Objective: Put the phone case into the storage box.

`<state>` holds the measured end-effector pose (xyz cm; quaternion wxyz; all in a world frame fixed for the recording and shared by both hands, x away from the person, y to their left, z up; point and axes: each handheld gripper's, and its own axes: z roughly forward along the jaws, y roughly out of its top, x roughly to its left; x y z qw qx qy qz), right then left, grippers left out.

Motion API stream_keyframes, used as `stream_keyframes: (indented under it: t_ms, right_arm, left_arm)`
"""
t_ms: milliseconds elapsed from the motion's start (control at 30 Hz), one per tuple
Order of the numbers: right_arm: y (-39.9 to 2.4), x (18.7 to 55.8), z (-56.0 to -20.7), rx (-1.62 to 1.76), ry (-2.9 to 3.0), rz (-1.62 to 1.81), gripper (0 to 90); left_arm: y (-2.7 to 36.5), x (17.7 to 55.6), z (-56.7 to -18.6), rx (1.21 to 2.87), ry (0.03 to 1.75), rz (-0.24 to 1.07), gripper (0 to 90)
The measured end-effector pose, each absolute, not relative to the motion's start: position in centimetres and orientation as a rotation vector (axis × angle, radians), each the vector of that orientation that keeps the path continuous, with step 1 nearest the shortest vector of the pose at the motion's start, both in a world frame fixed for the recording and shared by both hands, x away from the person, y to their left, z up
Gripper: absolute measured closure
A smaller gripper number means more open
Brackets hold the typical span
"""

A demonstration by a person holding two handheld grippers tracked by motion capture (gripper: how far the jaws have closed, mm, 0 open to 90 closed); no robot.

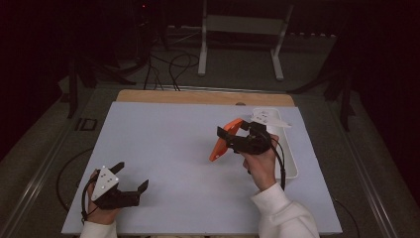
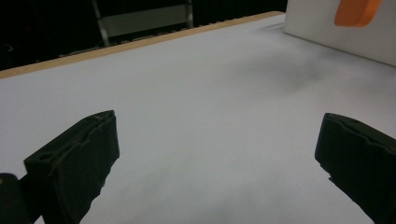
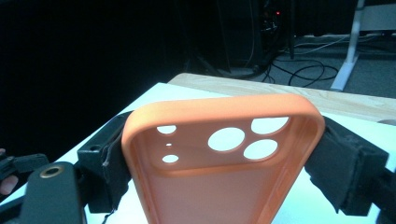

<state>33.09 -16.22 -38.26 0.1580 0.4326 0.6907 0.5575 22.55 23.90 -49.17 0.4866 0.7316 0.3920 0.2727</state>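
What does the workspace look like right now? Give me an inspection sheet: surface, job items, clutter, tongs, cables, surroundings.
Surface: white table top, wooden strip at far edge.
Job's things: orange phone case held off the table; white tray at the right edge.
Clutter: nothing seen.
Tongs: right tongs shut on the case's sides; left tongs open, holding nothing, low near the front-left corner.
Cables: one trails from each gripper; more lie on the floor behind.
Surroundings: dark room, white stand beyond the table.

high view: above near edge, looks fwd/down on whole table (image 1: 163, 148) | left gripper view: low over table, faces far-right | right gripper view: close on case (image 3: 219, 158), faces far-left | shared: case, table
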Motion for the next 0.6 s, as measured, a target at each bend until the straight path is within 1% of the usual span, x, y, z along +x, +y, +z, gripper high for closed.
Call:
stream_keyframes:
  t_ms: [600]
  right_arm:
    - [-16.4,34.7,-37.8,1.235,1.953,1.542,16.5]
  left_arm:
    - [23.8,22.5,-49.3,1.779,0.956,0.669,0.5]
